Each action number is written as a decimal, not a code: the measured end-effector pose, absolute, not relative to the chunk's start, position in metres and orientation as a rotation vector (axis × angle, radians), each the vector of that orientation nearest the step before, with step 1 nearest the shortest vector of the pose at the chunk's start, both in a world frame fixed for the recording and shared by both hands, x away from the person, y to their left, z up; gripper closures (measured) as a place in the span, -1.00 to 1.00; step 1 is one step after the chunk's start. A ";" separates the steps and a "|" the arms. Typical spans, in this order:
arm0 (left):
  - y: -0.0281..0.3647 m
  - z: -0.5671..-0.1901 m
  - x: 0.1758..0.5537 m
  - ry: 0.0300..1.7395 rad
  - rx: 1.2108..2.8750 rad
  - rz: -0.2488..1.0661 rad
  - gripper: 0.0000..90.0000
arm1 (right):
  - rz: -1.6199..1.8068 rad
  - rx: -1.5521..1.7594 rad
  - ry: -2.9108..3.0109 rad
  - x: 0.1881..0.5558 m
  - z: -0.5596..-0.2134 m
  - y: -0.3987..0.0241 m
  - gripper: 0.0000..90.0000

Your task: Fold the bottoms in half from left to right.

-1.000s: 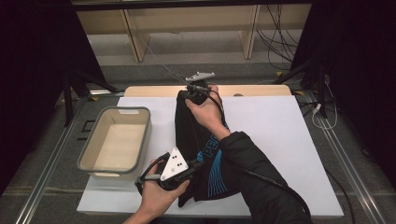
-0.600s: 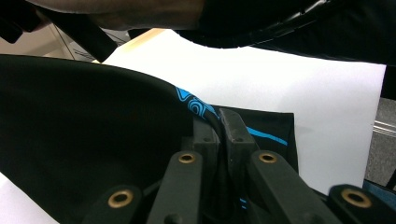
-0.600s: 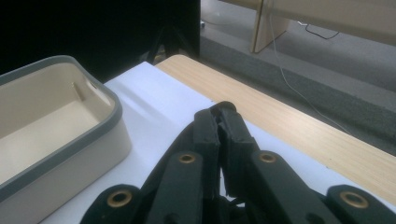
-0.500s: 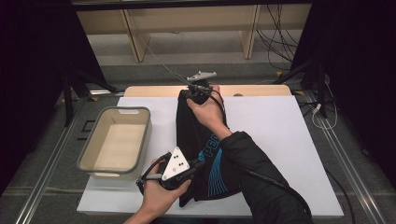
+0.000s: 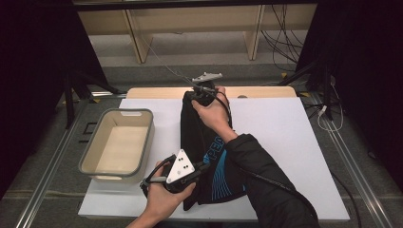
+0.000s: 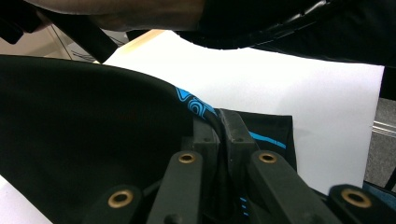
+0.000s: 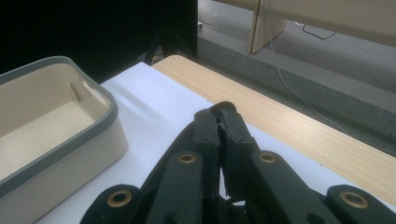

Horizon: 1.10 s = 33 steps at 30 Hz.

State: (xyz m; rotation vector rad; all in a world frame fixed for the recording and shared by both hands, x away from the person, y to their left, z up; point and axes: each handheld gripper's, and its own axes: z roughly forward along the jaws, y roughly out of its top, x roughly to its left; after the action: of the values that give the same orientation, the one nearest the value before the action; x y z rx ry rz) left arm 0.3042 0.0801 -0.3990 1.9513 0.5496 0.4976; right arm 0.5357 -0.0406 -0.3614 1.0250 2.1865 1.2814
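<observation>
High view: a black garment (image 5: 205,142) with blue print lies lengthwise on the white sheet (image 5: 285,137) that covers the table, running from the far edge toward the person. The right gripper (image 5: 202,95) sits at the garment's far end; the right hand (image 5: 212,113) wraps its body, so its jaws are hidden here. The right sleeve (image 5: 266,185) crosses the garment's near right part and covers much of the print, of which a few blue letters can be read. The left gripper (image 5: 187,171), topped by its grey plate, lies at the near left edge of the garment, held by the left hand (image 5: 164,199), which is cut off by the bottom edge. An empty beige tub (image 5: 142,142) with a grey rim stands left of the garment, apart from it.

Left gripper view: the jaws are pressed together on a fold of the garment's (image 6: 93,140) edge, with cloth seen in the narrow slot between them. The dark cloth takes up the left half and shows no detail. The right arm crosses the top, blurred.

Right gripper view: the jaws are pinched together with black cloth caught between them; the cloth below is hard to tell from the black jaws. The tub (image 7: 98,135) is cut off at left. Bare wood (image 7: 299,135) of the table shows beyond the sheet.
</observation>
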 end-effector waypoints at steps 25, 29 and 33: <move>0.075 -0.400 0.306 0.539 1.954 0.493 0.90 | 1.273 1.041 2.184 0.535 -0.362 -0.048 0.93; 0.075 -0.400 0.306 0.538 1.955 0.491 0.90 | 1.277 1.039 2.175 0.536 -0.362 -0.049 0.93; 0.075 -0.400 0.306 0.535 1.958 0.491 0.90 | 1.275 1.038 2.175 0.536 -0.362 -0.050 0.93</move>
State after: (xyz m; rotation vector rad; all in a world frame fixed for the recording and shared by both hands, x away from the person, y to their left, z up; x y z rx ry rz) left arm 0.3064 0.0745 -0.4000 1.9577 0.5345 0.4915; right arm 0.5355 -0.0496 -0.3619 1.0377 2.1752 1.2754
